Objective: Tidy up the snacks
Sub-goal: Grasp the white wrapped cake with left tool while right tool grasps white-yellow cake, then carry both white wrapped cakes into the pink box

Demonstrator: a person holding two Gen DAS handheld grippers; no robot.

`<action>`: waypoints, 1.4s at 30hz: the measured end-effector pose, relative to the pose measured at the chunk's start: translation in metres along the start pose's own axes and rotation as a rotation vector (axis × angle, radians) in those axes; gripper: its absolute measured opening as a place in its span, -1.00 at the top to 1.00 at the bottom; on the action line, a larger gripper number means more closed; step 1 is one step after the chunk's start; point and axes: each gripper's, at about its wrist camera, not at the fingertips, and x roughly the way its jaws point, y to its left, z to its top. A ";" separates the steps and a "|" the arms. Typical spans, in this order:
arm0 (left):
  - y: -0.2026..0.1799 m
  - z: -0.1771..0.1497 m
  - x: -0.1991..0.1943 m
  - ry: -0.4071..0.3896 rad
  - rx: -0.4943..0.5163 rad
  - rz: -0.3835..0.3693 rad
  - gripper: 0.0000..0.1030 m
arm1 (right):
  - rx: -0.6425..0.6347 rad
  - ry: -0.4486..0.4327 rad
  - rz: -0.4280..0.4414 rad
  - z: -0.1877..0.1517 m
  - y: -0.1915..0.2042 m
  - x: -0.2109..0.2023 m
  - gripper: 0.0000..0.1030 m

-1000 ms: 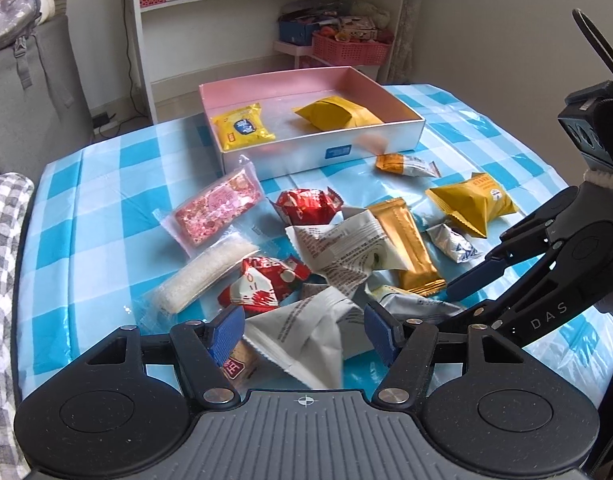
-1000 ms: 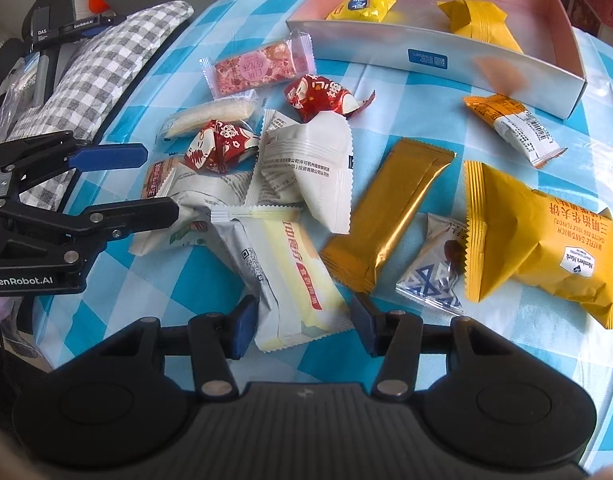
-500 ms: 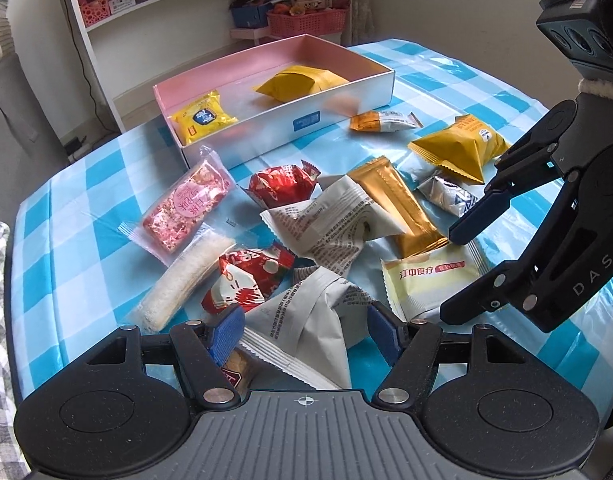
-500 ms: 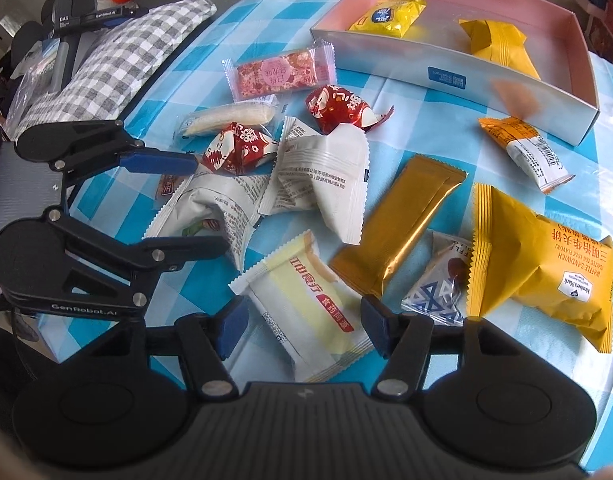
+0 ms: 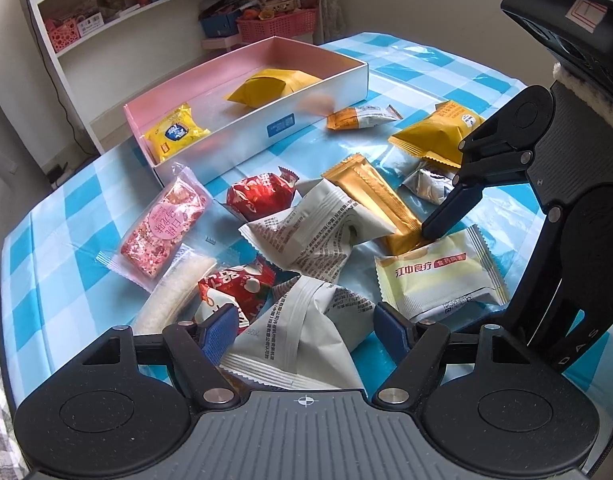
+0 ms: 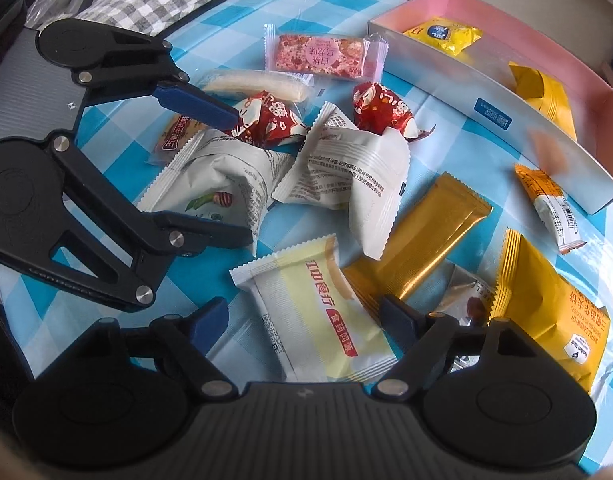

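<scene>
Assorted foil and plastic snack packets (image 6: 338,172) strewn on blue-checked counter (image 5: 66,248); pink-lined rectangular cardboard box (image 5: 226,76) at twelve o'clock. Left claw (image 5: 306,326) and right claw (image 6: 306,314) opening, gripping nothing.

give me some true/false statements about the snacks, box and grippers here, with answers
1. The pink-lined box holds two yellow packets. True.
2. The gold stick packet lies inside the box. False: it lies on the checked tablecloth, outside the box.
3. The right gripper has a pale yellow and white packet between its opening jaws, pads not pressing it. True.
4. The left gripper is clamped on the pink bar. False: its jaws are opening around a white printed packet; the pink bar lies apart, farther off.
5. Both red wrapped snacks are in the box. False: one lies on the cloth near the box, the other among the white packets.
</scene>
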 end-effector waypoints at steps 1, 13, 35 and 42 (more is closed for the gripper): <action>-0.001 0.000 0.000 -0.001 0.000 0.001 -0.45 | -0.010 -0.002 -0.005 0.000 0.002 -0.001 -0.57; -0.002 -0.011 -0.003 0.029 -0.057 0.000 -0.39 | 0.004 -0.016 -0.026 -0.004 -0.003 -0.005 -0.28; 0.004 -0.009 0.000 0.034 -0.381 0.047 0.14 | -0.062 -0.016 -0.034 -0.008 0.008 -0.006 0.14; 0.004 -0.006 -0.005 0.069 -0.431 0.069 0.34 | -0.035 -0.018 -0.044 -0.008 0.004 -0.009 0.15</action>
